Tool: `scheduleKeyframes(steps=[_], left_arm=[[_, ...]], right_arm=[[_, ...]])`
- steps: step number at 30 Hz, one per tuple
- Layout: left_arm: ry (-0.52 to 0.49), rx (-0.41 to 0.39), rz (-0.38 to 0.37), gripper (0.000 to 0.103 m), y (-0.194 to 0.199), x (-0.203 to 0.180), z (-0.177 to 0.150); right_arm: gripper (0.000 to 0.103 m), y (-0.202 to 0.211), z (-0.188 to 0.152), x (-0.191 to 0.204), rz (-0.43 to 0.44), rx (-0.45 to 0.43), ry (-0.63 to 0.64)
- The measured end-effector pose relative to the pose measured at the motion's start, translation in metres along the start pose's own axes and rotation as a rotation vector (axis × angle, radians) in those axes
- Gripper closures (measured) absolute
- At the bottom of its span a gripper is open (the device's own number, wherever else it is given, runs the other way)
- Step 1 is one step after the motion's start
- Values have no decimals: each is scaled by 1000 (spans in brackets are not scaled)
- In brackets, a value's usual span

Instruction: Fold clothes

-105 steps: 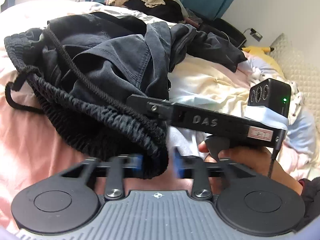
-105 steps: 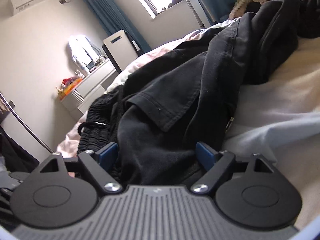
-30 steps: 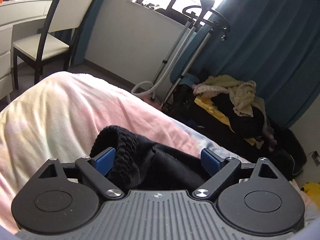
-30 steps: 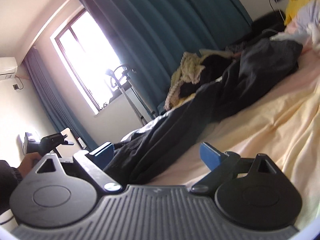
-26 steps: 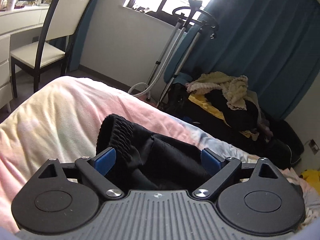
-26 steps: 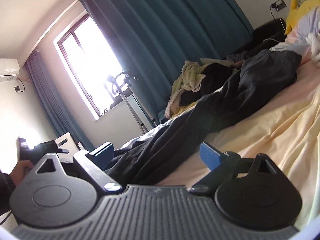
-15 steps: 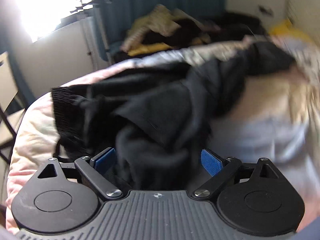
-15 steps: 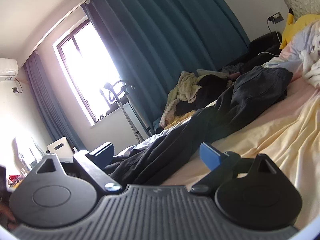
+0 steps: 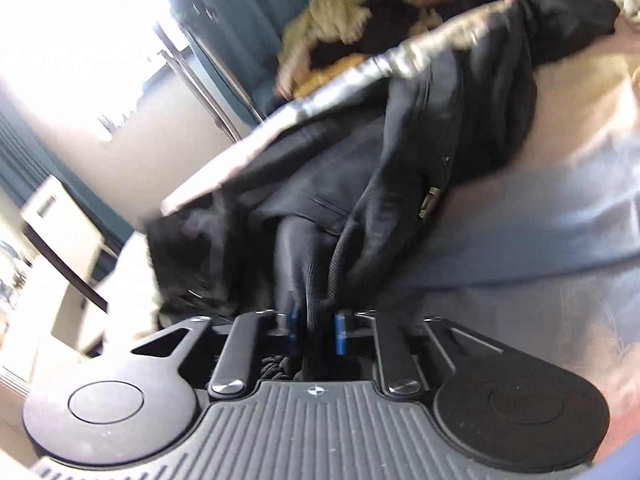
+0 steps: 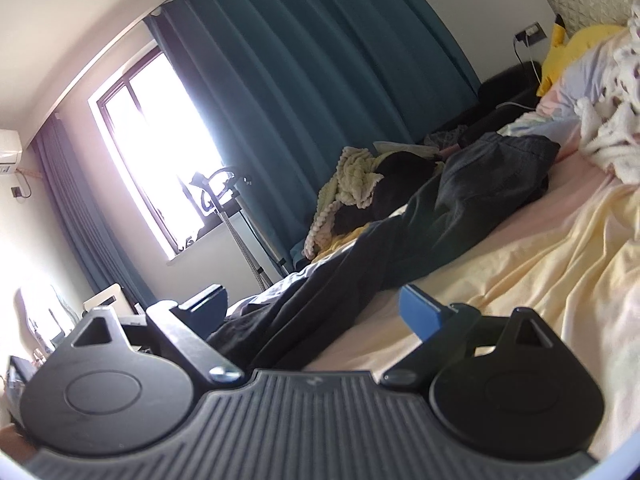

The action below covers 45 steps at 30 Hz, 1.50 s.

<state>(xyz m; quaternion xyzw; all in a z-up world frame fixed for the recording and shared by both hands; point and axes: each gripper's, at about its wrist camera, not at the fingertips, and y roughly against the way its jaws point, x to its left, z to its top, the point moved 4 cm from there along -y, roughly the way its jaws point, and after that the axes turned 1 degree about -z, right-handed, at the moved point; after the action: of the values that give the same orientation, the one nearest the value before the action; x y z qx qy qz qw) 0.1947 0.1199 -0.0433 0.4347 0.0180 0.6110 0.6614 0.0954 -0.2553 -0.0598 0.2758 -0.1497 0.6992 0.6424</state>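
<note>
The left gripper (image 9: pixel 314 330) has its blue pads (image 9: pixel 340 330) drawn close together, pinched on a bunch of the black trousers (image 9: pixel 348 184): soft, matte fabric gathered into a tight vertical fold, with a round braided drawstring (image 9: pixel 334 264) running down into the pinch. Just beyond, the cloth spreads into broad creases, and a small brass-coloured metal clasp (image 9: pixel 430 204) shows at a seam on the right. The trousers lie on the bed sheet (image 9: pixel 560 208), smooth and pale, grey-lilac near the gripper and pinkish farther off. This view is blurred with motion. Past the bed edge lies a heap of clothes (image 9: pixel 340 28) (a knobbly cream knit, something yellow and something black) against the teal curtain (image 9: pixel 224 20).

The right gripper (image 10: pixel 312 308) has its jaws wide apart, nothing held between the pads; one dark trouser leg runs from between them along the rumpled yellow sheet (image 10: pixel 540 260) toward a yellow plush toy (image 10: pixel 568 44) near the headboard. Farther back stand a garment steamer (image 10: pixel 224 196) and the bright window (image 10: pixel 160 132).

Half a second ago the left pads stood open around the loose trousers; now they are closed on them. The right gripper has kept its opening and barely shifted.
</note>
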Motion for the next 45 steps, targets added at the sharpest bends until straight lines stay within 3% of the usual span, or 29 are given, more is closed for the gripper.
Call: scheduleKeyframes(steps=[4,10,13,17,18,22,26,33,38,40,42,45], left_arm=[[-10,-21,-3,90,24,27,-19],[30,45,-123,88,13,28,-68],[60,26,-121,73,16,22,-73],[73,20,-140,31,27,17,-64],[68,11,-142,26,32,16,-62],[78,-39,-162,21,48,9,-51],[85,-119,-203,14,54,-11,-25],[3,-133,-157,14,2,-83,45],[41,-58,-124,18,-49,-111,75],[66,-39,-120,27,-62,-115,81],[102,-26,-137,55,-69,-115,84],[113,-33,-168,81,-67,-112,87]], right_arm=[[9,0,2,-5,-13,4,-40],[9,-4,-2,-7,-39,28,-48],[9,-8,-5,-7,-53,49,-36],[9,-8,-6,-3,-57,60,3],[9,-8,-5,0,-59,62,21],[9,-10,-2,8,-71,75,102],[9,-17,-10,16,-76,148,175],[9,-24,-11,4,-104,216,162],[9,-24,-4,-10,-119,220,106],[9,-24,-1,-15,-115,216,82],[9,-26,1,-20,-120,213,65],[9,-31,1,-29,-128,230,31]])
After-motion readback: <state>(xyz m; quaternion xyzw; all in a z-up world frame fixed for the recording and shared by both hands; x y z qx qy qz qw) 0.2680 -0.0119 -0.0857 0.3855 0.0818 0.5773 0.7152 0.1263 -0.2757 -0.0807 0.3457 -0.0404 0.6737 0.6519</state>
